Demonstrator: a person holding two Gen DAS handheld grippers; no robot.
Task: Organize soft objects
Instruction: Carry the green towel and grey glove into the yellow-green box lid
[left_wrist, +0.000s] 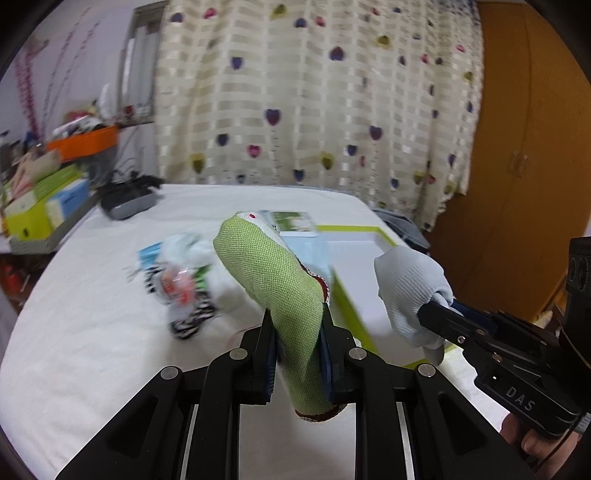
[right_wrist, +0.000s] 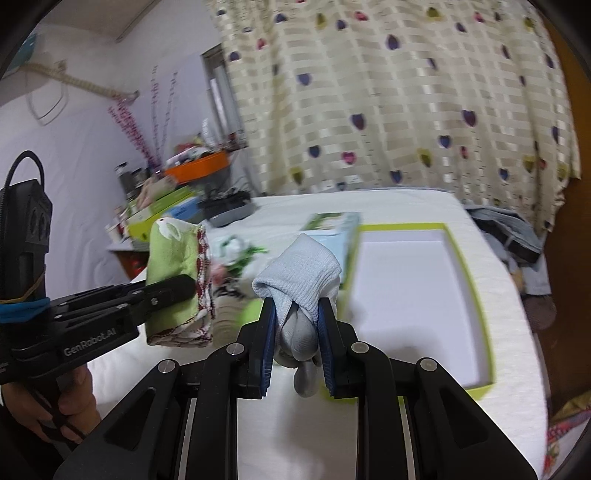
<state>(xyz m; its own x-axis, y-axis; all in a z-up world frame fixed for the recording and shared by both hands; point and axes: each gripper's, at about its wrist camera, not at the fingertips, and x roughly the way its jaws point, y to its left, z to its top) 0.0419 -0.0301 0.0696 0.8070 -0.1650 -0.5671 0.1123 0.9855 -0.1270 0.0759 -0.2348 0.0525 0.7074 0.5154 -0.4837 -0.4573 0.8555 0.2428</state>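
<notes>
My left gripper (left_wrist: 297, 325) is shut on a green folded cloth (left_wrist: 273, 291) with a red-patterned edge and holds it above the white bed; it also shows in the right wrist view (right_wrist: 177, 269). My right gripper (right_wrist: 297, 314) is shut on a rolled pale blue and grey sock (right_wrist: 299, 280), seen at the right of the left wrist view (left_wrist: 410, 288). An open lime-green box with a white inside (right_wrist: 410, 295) lies on the bed just right of the sock. A blurred pile of small soft items (left_wrist: 184, 284) lies on the bed to the left.
A light blue carton (right_wrist: 332, 225) stands behind the green box. A dark grey device (left_wrist: 127, 201) sits at the bed's far left corner. Boxes and an orange tray (left_wrist: 85, 142) crowd a side shelf. A heart-patterned curtain (left_wrist: 317, 92) hangs behind; dark clothes (right_wrist: 509, 232) lie at right.
</notes>
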